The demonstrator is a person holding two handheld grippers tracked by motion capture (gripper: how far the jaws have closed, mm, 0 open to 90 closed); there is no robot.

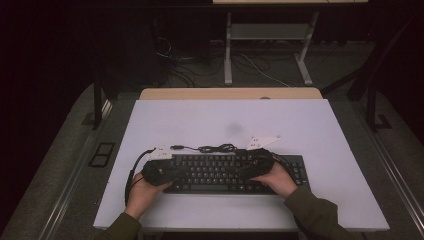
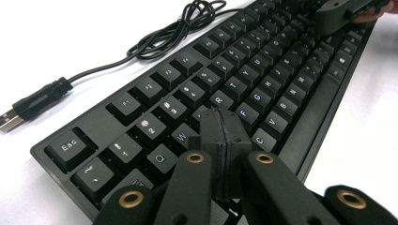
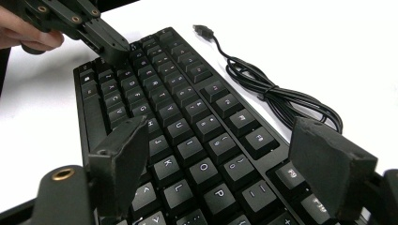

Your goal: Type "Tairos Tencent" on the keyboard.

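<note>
Keyboard (image 1: pixel 235 172): black, full-size, lying flat on the white table (image 1: pixel 320 125) at its near edge, long side toward the person. Cable (image 1: pixel 210 148): attached, loosely bundled just beyond the keyboard's far edge, its plug (image 2: pixel 35 104) free on the table off the keyboard's left end, connected to nothing. Left gripper (image 2: pixel 224 129): over the keyboard's left half, fingers (image 2: pixel 211 136) pressed together with nothing between them, tip poised at the letter keys of the upper left rows; whether it touches a key cannot be told. Right gripper (image 3: pixel 225 154): over the keyboard's right half, fingers (image 3: pixel 119 159) spread wide apart, holding nothing, letter keys showing in the gap between them. Progress, judged: both grippers are placed over the keys as for pressing; the left is ready to poke, while the right would still need closing. No key looks pushed down, and the keyboard is neither lifted nor gripped.
</note>
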